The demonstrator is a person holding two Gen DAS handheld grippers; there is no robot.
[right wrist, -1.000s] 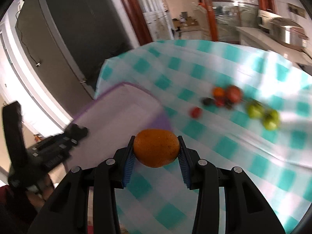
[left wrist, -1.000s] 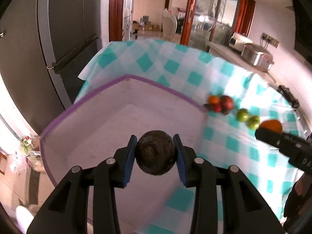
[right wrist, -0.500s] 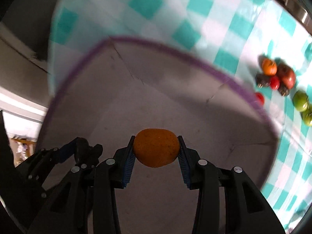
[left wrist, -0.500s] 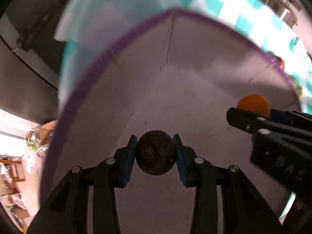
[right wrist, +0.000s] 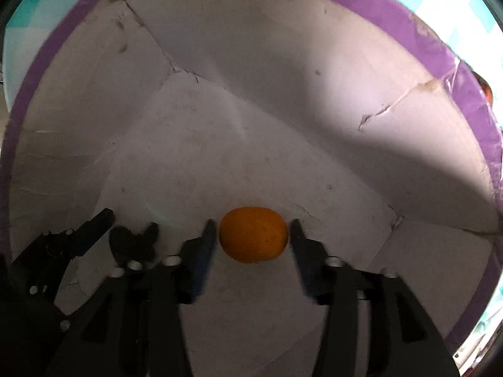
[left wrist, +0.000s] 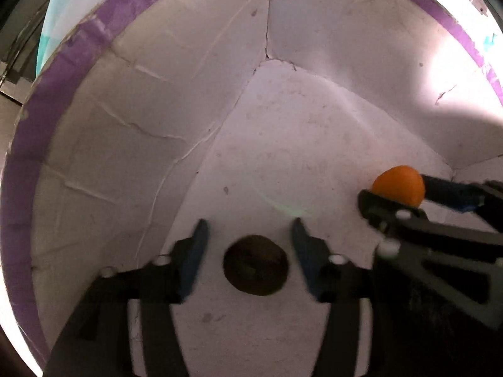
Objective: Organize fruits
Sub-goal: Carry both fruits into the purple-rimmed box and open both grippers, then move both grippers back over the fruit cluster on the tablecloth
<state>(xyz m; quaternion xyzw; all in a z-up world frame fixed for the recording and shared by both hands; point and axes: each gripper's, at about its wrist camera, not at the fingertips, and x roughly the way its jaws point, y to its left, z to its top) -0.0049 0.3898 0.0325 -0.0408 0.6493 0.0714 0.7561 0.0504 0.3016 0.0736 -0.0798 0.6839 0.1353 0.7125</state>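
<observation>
Both grippers are deep inside a white box with a purple rim [left wrist: 78, 44]. My left gripper [left wrist: 250, 245] is open; a dark brown round fruit [left wrist: 255, 265] lies on the box floor between its spread fingers, free of the pads. My right gripper [right wrist: 253, 235] is open too, with an orange fruit [right wrist: 253, 234] on the floor between its fingers, small gaps on both sides. The orange [left wrist: 398, 184] and right gripper also show at the right of the left wrist view. The dark fruit [right wrist: 125, 245] and left gripper show at the lower left of the right wrist view.
The box walls [right wrist: 283, 62] are creased white card, rising on all sides around both grippers. Teal checked tablecloth [right wrist: 471, 3] shows beyond the rim, with a red fruit [right wrist: 485, 89] just outside the right wall.
Both grippers went lower into the box and opened. The dark fruit and the orange left the pads and now rest on the box floor.
</observation>
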